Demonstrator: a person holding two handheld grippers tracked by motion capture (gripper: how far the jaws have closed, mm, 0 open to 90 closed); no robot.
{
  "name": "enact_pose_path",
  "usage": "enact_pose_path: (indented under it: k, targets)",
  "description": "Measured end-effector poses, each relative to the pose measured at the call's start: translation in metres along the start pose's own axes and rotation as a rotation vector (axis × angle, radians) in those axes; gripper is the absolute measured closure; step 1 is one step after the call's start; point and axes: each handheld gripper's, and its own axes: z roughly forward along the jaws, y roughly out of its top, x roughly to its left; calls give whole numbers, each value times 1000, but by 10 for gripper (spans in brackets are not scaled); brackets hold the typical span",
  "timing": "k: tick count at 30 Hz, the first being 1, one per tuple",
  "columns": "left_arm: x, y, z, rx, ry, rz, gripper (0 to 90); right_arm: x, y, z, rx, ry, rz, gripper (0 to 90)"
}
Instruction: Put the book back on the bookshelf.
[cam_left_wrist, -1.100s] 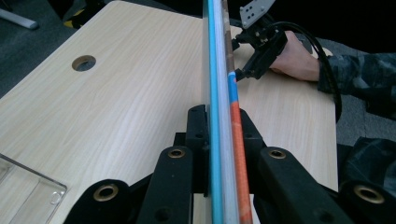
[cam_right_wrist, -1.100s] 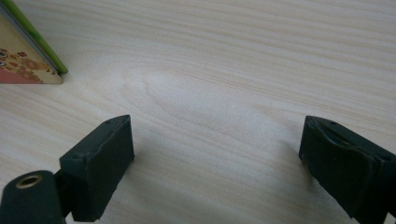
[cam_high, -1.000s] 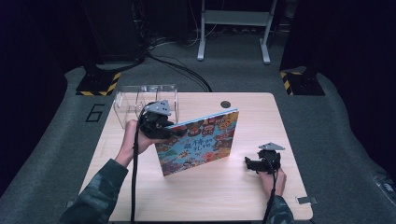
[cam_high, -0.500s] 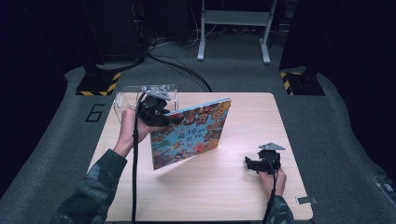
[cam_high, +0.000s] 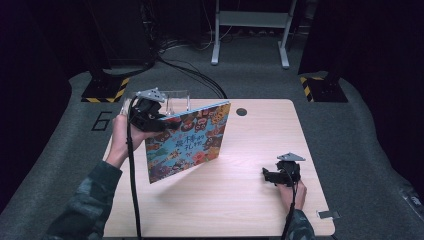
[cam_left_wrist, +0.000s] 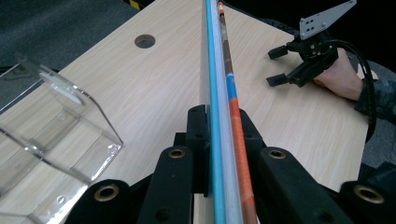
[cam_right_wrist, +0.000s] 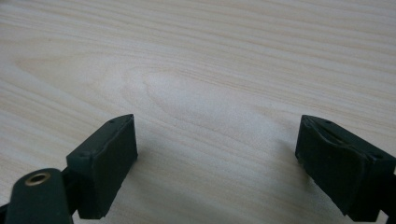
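Observation:
A colourful picture book (cam_high: 187, 142) hangs tilted above the left half of the wooden table (cam_high: 240, 205), its cover facing me. My left gripper (cam_high: 159, 121) is shut on its upper left edge. In the left gripper view the book's thin edge (cam_left_wrist: 218, 56) runs straight up between the jaws, and the left gripper (cam_left_wrist: 219, 126) is clamped on it. My right gripper (cam_high: 267, 176) rests low at the right side of the table, open, jaws pointing left. Between the wide-apart jaws of the right gripper (cam_right_wrist: 217, 154) there is bare wood.
A clear plastic box (cam_high: 175, 99) stands at the table's back left corner, just behind the held book, and lies close to the left jaw (cam_left_wrist: 51, 126). A round cable hole (cam_high: 241, 111) is at the back edge. Dark floor and stands surround the table.
The left hand has lifted the book off the table and carried it up and to the left, towards the clear box. The right gripper has stayed where it was.

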Motion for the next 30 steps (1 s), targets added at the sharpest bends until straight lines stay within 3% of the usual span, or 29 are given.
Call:
enact_pose_path:
  k: [14,30]
  targets:
    - [13,-11,-28,4,51,-48,812,0,0,0,-3,-1,5,125]
    - [27,-30,-50,-10,92,-109,812,0,0,0,-2,-2,1,128]
